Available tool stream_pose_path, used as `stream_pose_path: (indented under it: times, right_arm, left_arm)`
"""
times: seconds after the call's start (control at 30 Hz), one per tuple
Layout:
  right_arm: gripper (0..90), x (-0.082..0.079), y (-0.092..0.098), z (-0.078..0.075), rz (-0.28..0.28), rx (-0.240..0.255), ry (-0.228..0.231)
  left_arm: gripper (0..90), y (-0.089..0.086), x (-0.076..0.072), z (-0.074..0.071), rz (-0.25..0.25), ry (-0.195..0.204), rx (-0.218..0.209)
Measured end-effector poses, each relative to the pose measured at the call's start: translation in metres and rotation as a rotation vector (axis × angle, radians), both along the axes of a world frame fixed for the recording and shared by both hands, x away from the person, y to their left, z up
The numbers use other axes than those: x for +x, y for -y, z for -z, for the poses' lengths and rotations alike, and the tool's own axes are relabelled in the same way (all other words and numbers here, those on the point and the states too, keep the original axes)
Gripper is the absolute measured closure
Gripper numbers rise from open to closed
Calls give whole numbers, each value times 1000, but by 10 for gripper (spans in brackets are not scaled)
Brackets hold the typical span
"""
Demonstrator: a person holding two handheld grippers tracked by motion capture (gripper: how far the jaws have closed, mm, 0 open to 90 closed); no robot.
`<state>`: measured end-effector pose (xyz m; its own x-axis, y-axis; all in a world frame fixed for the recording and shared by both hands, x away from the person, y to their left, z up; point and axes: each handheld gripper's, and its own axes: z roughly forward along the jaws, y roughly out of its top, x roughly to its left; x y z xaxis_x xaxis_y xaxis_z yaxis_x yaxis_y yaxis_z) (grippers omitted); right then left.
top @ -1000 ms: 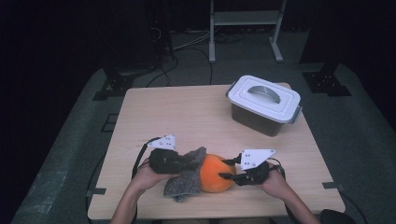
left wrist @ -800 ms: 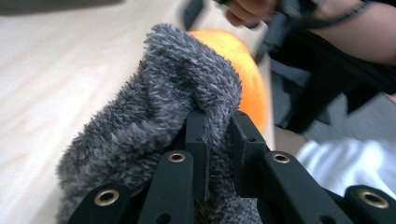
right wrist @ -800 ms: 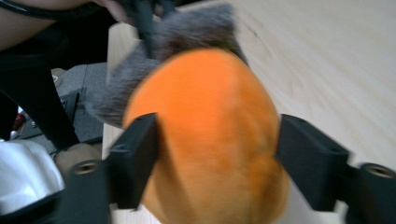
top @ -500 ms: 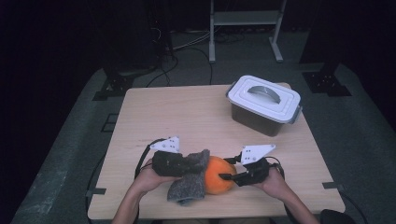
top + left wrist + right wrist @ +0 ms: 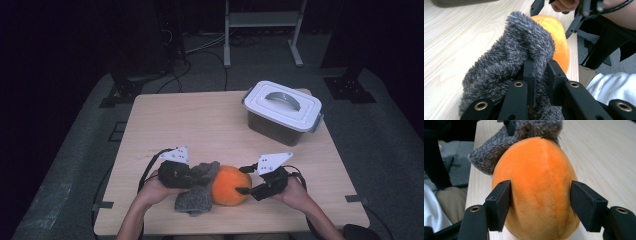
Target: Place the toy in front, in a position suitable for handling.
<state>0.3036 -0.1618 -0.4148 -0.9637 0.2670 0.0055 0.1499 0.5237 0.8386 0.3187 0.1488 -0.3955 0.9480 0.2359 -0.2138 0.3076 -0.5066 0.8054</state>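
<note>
The right claw (image 5: 541,202) has just been opening, its jaws now spread either side of the orange plush ball (image 5: 536,195), which sits between them at the tabletop's (image 5: 210,125) near edge. The left claw (image 5: 540,72) is clamped on the grey fuzzy sock (image 5: 509,60), draped over the ball's far-left side. Beyond stands the lidded container (image 5: 282,112).

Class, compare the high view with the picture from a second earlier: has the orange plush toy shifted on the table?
No. The orange plush toy lies at the same spot near the table's front edge, equally far from the lidded box.
</note>
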Motion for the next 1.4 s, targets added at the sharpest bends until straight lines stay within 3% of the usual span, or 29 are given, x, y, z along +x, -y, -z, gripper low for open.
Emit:
stream_pose_path:
  times: [0.07,0.13,0.17,0.27,0.4,0.5,0.53,0.57,0.63,0.73,0.83,0.97,1.07,1.13,1.17,1.23,1.4]
  right_arm:
    - [411,-1,0,1,4,2,5]
    - [446,-6,-4,0,-7,-11,70]
    - [448,-9,-8,-1,-12,-9,82]
    - [429,-15,-17,-5,-24,-42,135]
    - [284,-4,-7,-1,-5,-3,22]
    - [273,1,-3,5,2,13,-24]
    - [287,0,-4,6,4,12,-23]
    - [362,0,-6,5,2,0,-15]
    - [470,-5,-7,-1,10,-10,50]
    - [489,-12,-12,-9,18,12,100]
    - [425,-16,-20,-9,-3,-16,126]
    - [328,-7,-10,-4,12,18,22]
    - [359,-4,-8,-1,19,34,-13]
    - [434,-8,-12,-2,18,15,30]
    - [466,-13,-15,-4,14,6,76]
    - [479,-18,-19,-7,0,-9,127]
    - [477,-33,-33,-8,-67,-31,195]
  left_arm:
    - [795,4,-2,-4,13,15,-8]
    - [795,11,-7,-10,38,37,-29]
    - [794,15,-9,-13,48,51,-27]
    - [795,20,-14,-17,47,97,18]
    - [795,12,-8,-11,21,75,24]
    - [795,6,-5,-8,18,52,8]
    - [794,6,-6,-8,15,56,11]
    - [794,7,-6,-10,13,62,15]
    - [795,9,-9,-15,13,71,4]
    - [795,19,-15,-24,53,94,-7]
    - [795,27,-19,-24,70,112,53]
    - [795,19,-14,-17,66,72,48]
    - [794,15,-12,-14,73,52,40]
    - [794,16,-13,-17,71,58,41]
    - [795,16,-14,-18,68,63,38]
    - [795,20,-16,-23,76,71,28]
    - [795,37,-26,-31,115,100,4]
